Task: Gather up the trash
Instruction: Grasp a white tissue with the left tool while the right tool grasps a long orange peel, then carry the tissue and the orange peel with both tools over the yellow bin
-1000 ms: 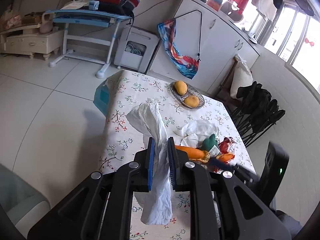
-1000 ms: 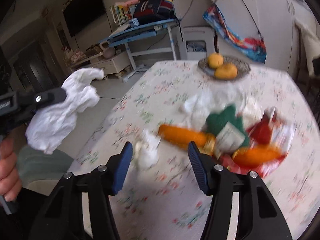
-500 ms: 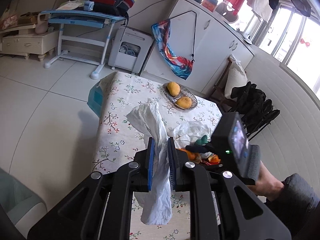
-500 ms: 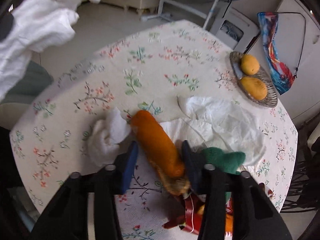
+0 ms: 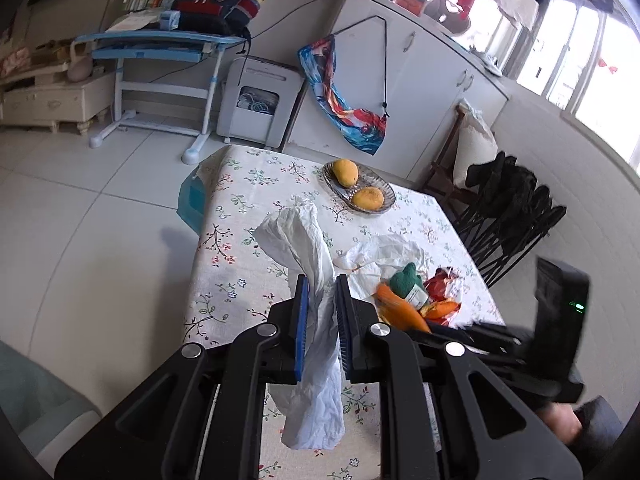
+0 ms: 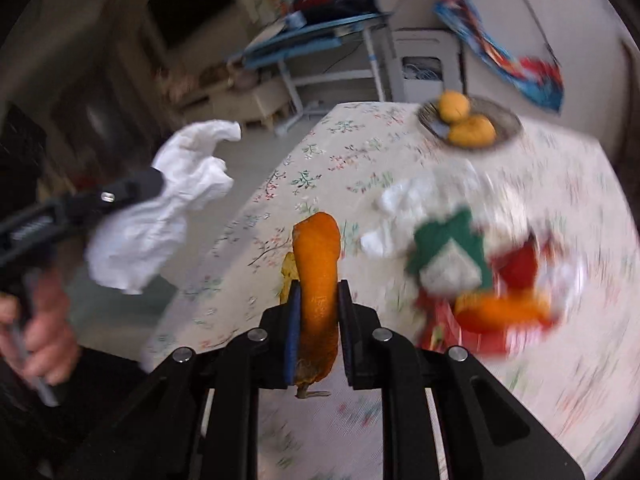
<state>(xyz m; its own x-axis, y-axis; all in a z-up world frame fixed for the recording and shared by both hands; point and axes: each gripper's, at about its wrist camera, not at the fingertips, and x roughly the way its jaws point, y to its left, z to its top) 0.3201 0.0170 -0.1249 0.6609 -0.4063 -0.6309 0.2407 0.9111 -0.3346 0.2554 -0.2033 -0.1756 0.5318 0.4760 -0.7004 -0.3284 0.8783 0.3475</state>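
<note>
Between the blue pads of the left gripper (image 5: pixel 322 316) a crumpled white tissue (image 5: pixel 310 320) is pinched; it runs up past the fingertips and hangs down below them, over the near edge of the table (image 5: pixel 228 248). From the right wrist view the same wad (image 6: pixel 160 216) sits clamped at the tip of that tool, off the table's left side, with a hand (image 6: pixel 44 328) wrapped round the handle.

The right gripper (image 6: pixel 318 312) has just been closing, and its jaws now press on an orange peel (image 6: pixel 318 276) that stands up between the pads, its curled end above the fingertips and its ragged end below them. The peel appears to be lifted off the floral tablecloth, though the blur leaves this uncertain.

Remaining on the table, right of centre:
- a flattened white paper or bag (image 5: pixel 384 252);
- a green knitted piece with a paper tag (image 5: pixel 408 282), lying on the paper's near edge;
- a red wrapper (image 5: pixel 440 284) and further orange scraps (image 5: pixel 438 308), bunched together just beside the green piece.

At the far end of the table, well apart from the litter, a glass dish (image 5: pixel 376 184) holds two yellow-orange fruits (image 5: pixel 346 172).

The right wrist view is smeared across its right half; detail there is unreliable.
</note>
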